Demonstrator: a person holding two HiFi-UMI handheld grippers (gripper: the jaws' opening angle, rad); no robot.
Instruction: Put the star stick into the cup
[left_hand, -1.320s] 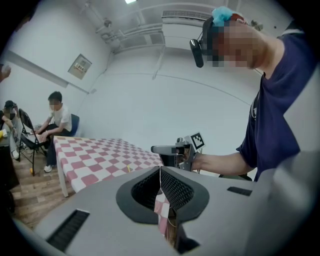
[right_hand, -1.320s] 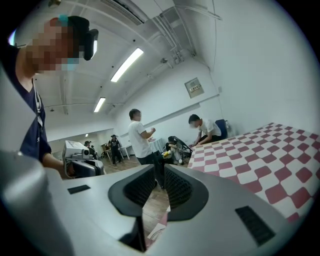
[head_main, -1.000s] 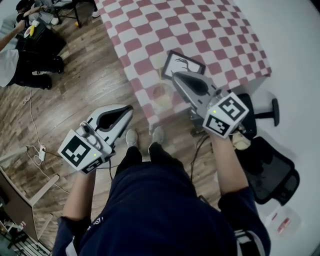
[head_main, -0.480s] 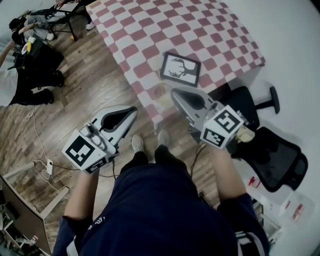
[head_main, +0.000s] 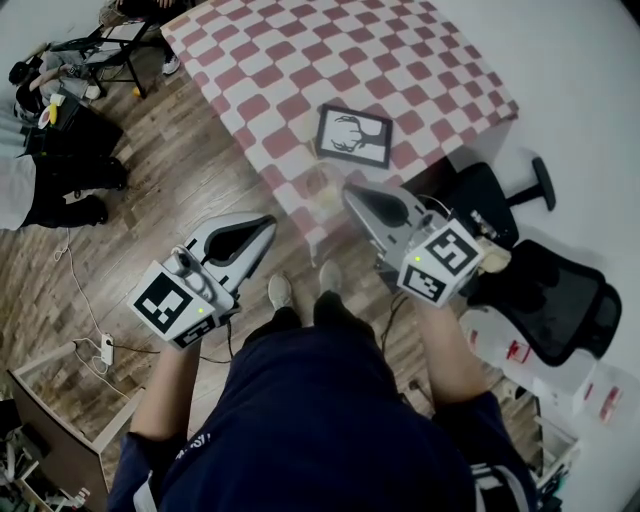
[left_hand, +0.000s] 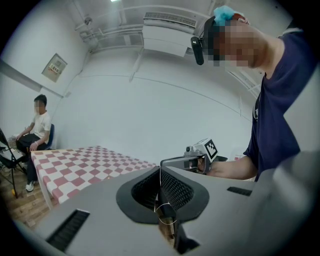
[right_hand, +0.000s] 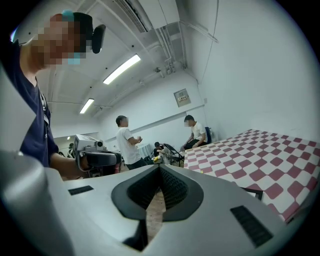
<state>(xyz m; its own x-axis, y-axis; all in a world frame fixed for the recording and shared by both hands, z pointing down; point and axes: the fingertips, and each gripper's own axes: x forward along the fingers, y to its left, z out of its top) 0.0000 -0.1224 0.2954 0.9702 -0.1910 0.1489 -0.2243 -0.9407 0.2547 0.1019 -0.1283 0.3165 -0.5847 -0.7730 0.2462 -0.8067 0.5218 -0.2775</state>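
I stand at the near corner of a table with a red and white checkered cloth. A faint, pale translucent thing stands at that corner; it may be the cup, but it is too blurred to tell. No star stick can be made out. My left gripper hangs over the wooden floor, left of the corner, with its jaws shut and empty. My right gripper hovers at the table's edge, just right of the pale thing, also shut and empty.
A black-framed deer picture lies on the cloth near the corner. Two black office chairs stand to the right. A cable and power strip lie on the floor at left. People sit and stand at the far left.
The table and the picture have slid slightly up and left in the head view, and more of the right-hand chairs shows. Both grippers stay shut in about the same places.
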